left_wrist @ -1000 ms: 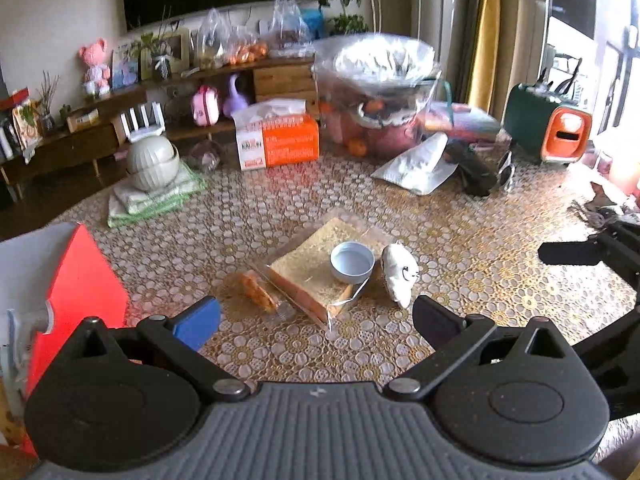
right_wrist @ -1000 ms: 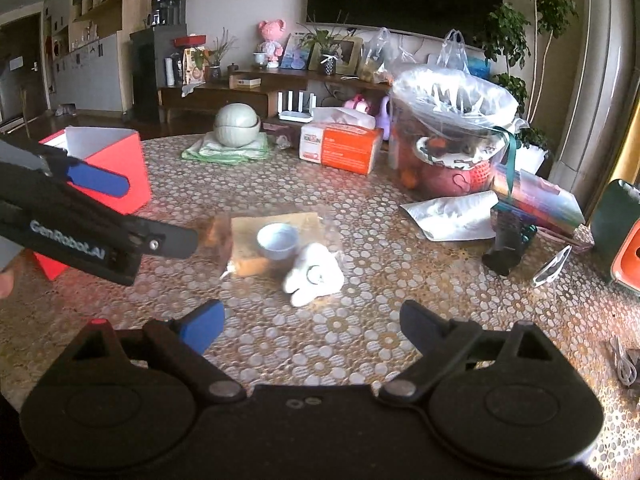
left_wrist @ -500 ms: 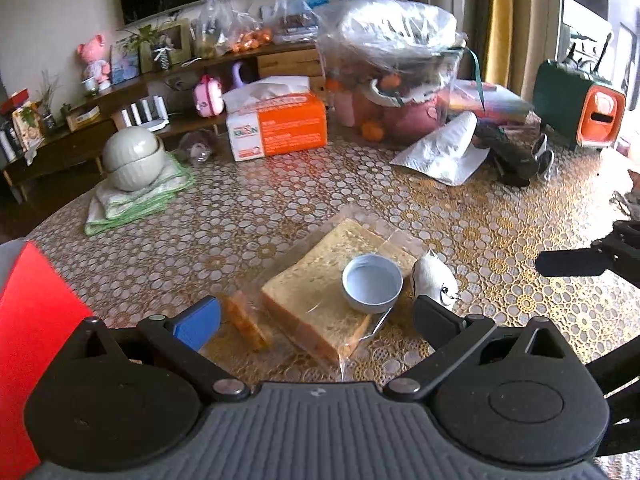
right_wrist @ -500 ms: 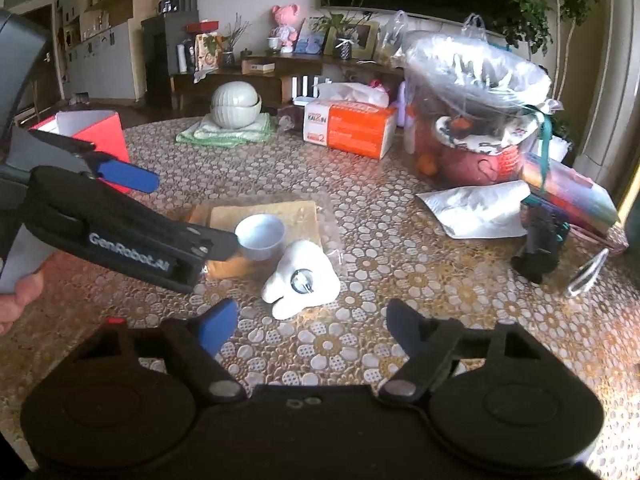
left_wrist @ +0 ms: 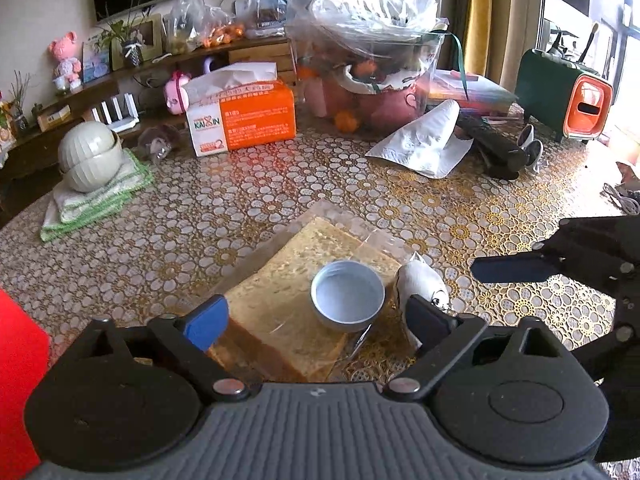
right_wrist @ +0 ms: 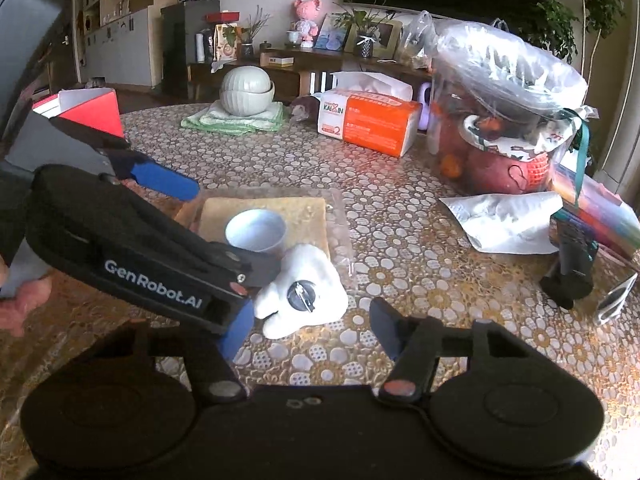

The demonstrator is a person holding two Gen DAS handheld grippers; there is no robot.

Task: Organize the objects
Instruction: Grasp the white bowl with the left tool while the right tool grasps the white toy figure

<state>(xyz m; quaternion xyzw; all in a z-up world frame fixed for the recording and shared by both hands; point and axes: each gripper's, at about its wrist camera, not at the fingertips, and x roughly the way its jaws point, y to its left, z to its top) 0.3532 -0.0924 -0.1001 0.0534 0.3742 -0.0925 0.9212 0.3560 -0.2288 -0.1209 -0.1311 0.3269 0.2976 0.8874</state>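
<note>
As I held both tools low over the patterned table (left_wrist: pixel 400 200), the left gripper (left_wrist: pixel 316 320) stood with its fingers wide apart and empty, one on each side of the small grey bowl (left_wrist: pixel 347 295), which sat on a bagged slice of bread (left_wrist: pixel 296 280) at the table's near middle. Just right of the bowl lay a white plush toy (right_wrist: pixel 302 290), its round metal clasp facing up. My right gripper (right_wrist: pixel 310 326) hung close over that toy, likewise spread and holding nothing, its blue-padded finger partly hidden behind the left tool's black arm. At the left edge stood a red box (right_wrist: pixel 94 110). Farther back were stacked pale green bowls (left_wrist: pixel 89 156) on a folded green cloth (left_wrist: pixel 96 200), an orange tissue box (left_wrist: pixel 244 116), a crumpled white sheet (left_wrist: pixel 424 144) and a large clear bag (left_wrist: pixel 368 52) of fruit and dishes. Beyond the table, a low shelf (left_wrist: pixel 120 76) carried a pink figurine (left_wrist: pixel 64 56) and framed pictures.
</note>
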